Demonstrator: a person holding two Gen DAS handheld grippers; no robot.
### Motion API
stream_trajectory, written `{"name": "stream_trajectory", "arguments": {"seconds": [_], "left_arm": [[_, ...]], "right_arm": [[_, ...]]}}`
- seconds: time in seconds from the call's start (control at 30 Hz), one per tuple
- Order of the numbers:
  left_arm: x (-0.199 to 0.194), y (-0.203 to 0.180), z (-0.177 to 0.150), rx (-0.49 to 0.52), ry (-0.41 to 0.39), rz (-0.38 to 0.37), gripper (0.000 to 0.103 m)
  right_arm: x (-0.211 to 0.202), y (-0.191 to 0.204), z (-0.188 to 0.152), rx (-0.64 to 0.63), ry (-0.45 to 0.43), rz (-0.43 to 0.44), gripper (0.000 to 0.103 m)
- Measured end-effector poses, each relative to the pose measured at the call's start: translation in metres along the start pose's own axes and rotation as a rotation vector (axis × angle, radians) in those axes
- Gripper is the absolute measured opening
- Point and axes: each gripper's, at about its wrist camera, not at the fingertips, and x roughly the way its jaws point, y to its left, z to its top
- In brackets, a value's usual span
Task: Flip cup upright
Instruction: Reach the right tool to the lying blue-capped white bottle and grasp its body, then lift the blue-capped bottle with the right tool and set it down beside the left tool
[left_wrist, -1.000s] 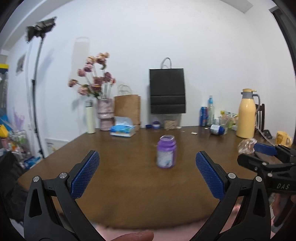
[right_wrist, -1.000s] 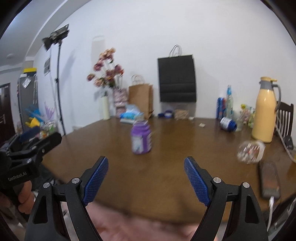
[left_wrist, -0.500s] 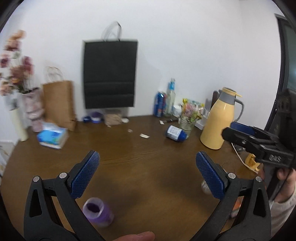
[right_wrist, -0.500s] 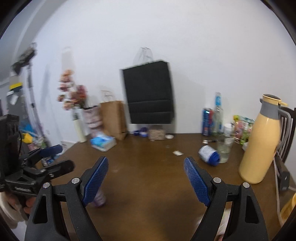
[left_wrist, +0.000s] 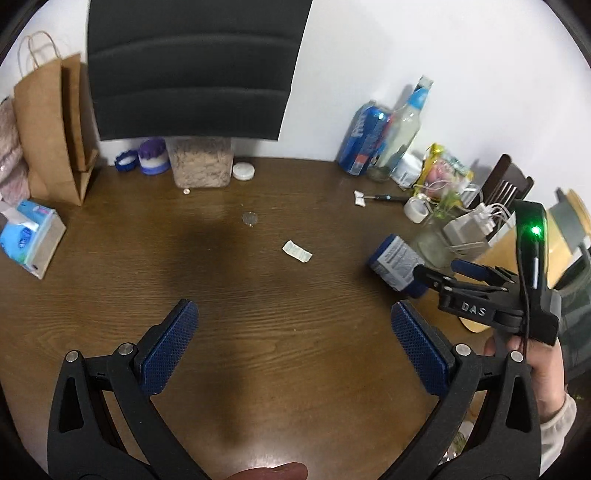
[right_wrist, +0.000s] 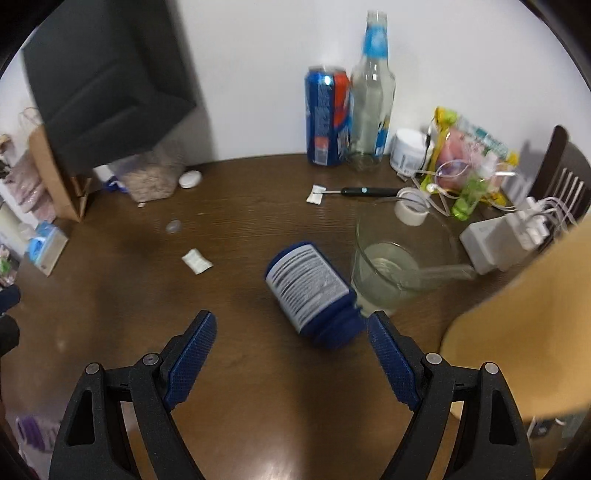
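A blue container (right_wrist: 310, 291) with a white label lies on its side on the brown table (right_wrist: 236, 369), its cap end pointing toward me. My right gripper (right_wrist: 291, 325) stands open just short of it, the right fingertip close beside the cap. A clear glass jug (right_wrist: 391, 266) stands upright, touching or nearly touching the container's right side. In the left wrist view my left gripper (left_wrist: 294, 314) is open over bare wood, with the blue container (left_wrist: 397, 264) off to its right and the right gripper (left_wrist: 443, 271), held by a hand (left_wrist: 543, 373), reaching toward it.
A yellow thermos (right_wrist: 517, 332) looms at the right. A blue can (right_wrist: 325, 114), glass bottle (right_wrist: 371, 110), tape roll (right_wrist: 410, 212), chargers (right_wrist: 498, 236) and snack bags crowd the back right. A black bag (left_wrist: 192, 66), brown bag (left_wrist: 51, 125) and tissue pack (left_wrist: 29, 240) stand back left.
Both grippers have moved forward over the table and tilted down. The purple jar has left the left wrist view. The blue container now lies right in front of the right gripper.
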Motion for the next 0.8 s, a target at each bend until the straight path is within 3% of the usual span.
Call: {"name": "stream_trajectory", "arguments": {"seconds": [0.2, 0.3, 0.37, 0.4, 0.67, 0.8], "left_arm": [[0.032, 0.000, 0.006, -0.012, 0.048, 0.014, 0.103], [0.036, -0.001, 0.004, -0.005, 0.049, 0.015, 0.103], [0.039, 0.000, 0.003, -0.007, 0.059, 0.011, 0.103], [0.041, 0.001, 0.003, -0.010, 0.065, 0.012, 0.103], [0.025, 0.009, -0.001, -0.028, 0.064, 0.017, 0.103], [0.006, 0.010, -0.007, -0.008, 0.064, 0.030, 0.103]], "right_arm": [[0.049, -0.002, 0.005, -0.014, 0.063, 0.002, 0.088], [0.060, 0.007, 0.003, -0.080, 0.061, -0.050, 0.088], [0.065, 0.008, 0.003, -0.083, 0.066, -0.057, 0.081], [0.068, 0.008, 0.002, -0.084, 0.068, -0.059, 0.071], [0.075, 0.012, -0.007, -0.088, 0.057, -0.049, 0.069], [0.068, 0.026, -0.017, -0.067, 0.092, 0.078, 0.068]]}}
